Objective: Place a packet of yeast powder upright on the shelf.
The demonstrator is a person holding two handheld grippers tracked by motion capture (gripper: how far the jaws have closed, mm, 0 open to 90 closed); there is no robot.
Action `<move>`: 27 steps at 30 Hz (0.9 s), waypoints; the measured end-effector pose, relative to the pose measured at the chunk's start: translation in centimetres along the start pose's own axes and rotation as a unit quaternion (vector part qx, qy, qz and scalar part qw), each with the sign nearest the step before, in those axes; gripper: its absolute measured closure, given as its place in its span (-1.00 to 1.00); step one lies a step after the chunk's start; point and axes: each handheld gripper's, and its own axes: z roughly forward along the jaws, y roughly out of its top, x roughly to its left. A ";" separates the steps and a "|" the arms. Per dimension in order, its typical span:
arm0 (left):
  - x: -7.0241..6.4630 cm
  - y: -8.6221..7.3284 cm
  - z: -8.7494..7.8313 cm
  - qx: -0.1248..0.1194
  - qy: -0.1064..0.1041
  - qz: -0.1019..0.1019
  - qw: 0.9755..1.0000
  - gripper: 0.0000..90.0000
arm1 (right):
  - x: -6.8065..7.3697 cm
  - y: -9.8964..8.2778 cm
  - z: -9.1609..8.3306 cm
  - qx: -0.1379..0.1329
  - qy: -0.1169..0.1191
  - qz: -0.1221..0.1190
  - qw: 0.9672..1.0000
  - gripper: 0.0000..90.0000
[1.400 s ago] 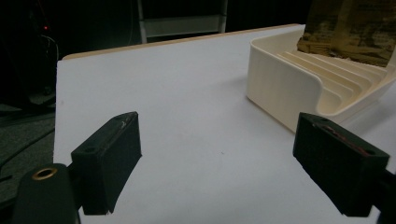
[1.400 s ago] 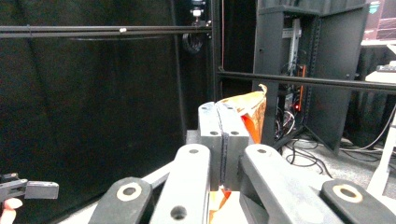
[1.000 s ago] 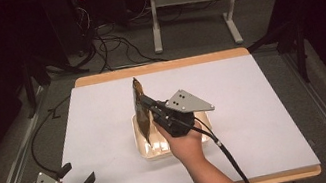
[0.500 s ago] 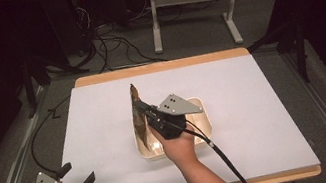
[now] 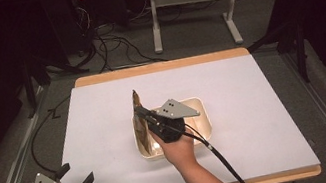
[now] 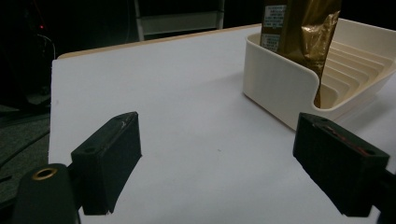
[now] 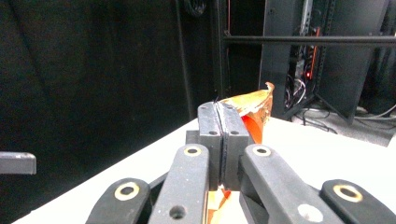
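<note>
a gold foil pouch is pinched by its upper edge between the pressed-together jaws of the right gripper and stands upright at the left end of the cream slotted tray on the white table. the step in hand is judged to be the seating of the pouch in a slot; next, a spreading of the jaws is called for once it rests. the left gripper is held idle near the table's front left corner, jaws spread and nothing between them.

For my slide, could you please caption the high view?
Right gripper lowers a gold pouch upright into the cream slotted tray; left gripper rests open.
</note>
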 end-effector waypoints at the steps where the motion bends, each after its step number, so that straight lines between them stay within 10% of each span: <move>1: 0.0 0.0 0.0 0.000 -0.003 0.000 1.000 -0.65 | -0.1 -0.1 0.0 0.002 -0.002 0.001 1.000 1.00; 16: 0.0 -0.1 0.0 0.004 -0.002 0.002 1.000 -0.65 | -0.5 -1.8 -0.9 0.019 -0.003 -0.005 1.000 0.99; 27: 0.1 -0.2 -0.1 0.005 -0.001 0.000 1.000 -0.65 | -0.5 -1.3 -0.9 0.030 0.008 0.005 0.999 0.47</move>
